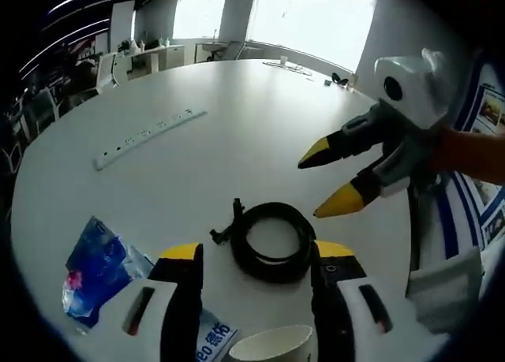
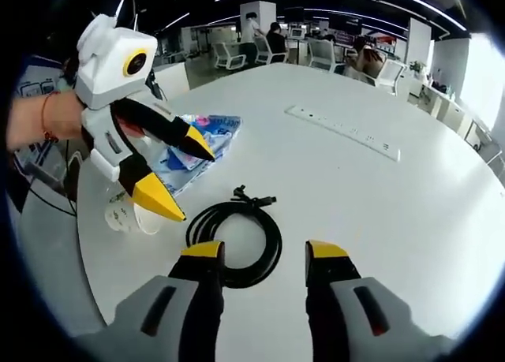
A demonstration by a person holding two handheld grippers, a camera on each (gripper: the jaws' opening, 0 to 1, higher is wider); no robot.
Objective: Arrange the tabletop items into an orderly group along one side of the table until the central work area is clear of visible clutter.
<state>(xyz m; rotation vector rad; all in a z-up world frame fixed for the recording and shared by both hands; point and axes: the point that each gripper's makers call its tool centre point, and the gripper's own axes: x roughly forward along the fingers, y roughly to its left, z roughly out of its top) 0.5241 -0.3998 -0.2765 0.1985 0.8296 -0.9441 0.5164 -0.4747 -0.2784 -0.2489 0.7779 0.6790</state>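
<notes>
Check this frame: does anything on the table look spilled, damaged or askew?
Nothing looks spilled or damaged. The paper cup lies tipped on its side near the table edge, by the blue packet. The coiled black cable sits loose mid-table, and the power strip lies diagonally.

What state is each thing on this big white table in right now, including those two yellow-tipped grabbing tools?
Left gripper: open, empty, above the cable.
Right gripper: open, empty, near the cable.
Black cable: coiled, flat on the table, untouched.
Paper cup: lying on its side.
Blue plastic bag: crumpled, lying flat.
White power strip: lying flat, nothing visibly plugged in.
Table: not yet tidied.
</notes>
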